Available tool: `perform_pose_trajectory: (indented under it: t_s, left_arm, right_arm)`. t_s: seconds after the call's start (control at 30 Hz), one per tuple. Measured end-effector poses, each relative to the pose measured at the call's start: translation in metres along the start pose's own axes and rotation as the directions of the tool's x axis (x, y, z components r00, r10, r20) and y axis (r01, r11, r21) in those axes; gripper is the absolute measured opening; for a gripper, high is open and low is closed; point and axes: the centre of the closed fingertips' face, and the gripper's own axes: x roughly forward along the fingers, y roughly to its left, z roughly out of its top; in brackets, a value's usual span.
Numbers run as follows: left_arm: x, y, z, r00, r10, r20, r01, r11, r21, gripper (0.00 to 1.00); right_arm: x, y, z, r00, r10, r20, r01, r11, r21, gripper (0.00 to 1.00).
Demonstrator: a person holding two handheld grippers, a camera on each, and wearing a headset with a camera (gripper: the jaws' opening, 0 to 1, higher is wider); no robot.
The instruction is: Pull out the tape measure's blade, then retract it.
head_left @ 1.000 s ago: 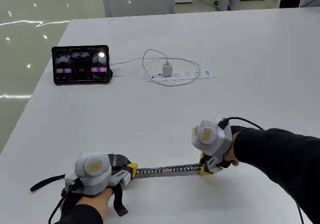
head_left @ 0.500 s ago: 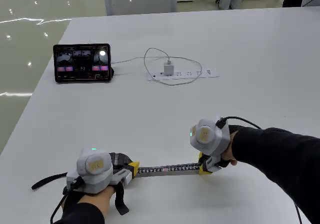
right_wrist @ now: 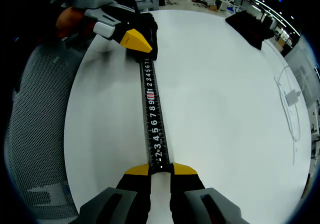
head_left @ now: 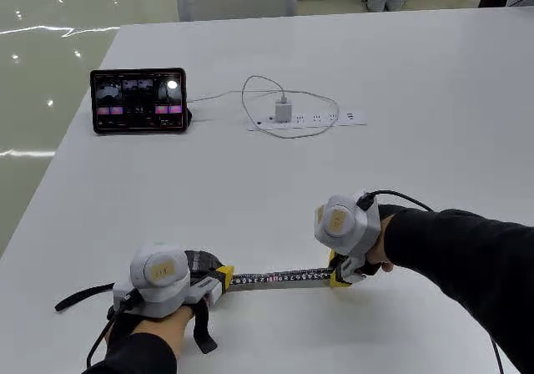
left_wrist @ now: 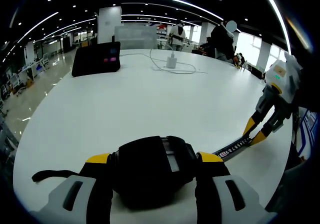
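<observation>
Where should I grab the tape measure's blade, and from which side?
Likely at its free end, approaching in line with the blade from the side away from the case. It's a thin flat strip lying along the table, so the right gripper pinches just the tip.

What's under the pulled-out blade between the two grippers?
Bare white table lies beneath the blade. Its tip is covered by the closed jaws of the right gripper; its other end runs into the case clamped in the left gripper.
</observation>
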Motion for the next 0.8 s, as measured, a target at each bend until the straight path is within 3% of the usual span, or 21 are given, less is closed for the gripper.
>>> perform_pose_trajectory:
  t_s: [0.8]
  left_arm:
    - [0.000, 0.000, 0.000, 1.0000, -0.002, -0.008, 0.002, 1.000, -0.003, 0.62]
  right_arm:
    - [0.004, 0.002, 0.011, 0.9999, 0.003, 0.016, -0.003, 1.000, 0.003, 0.10]
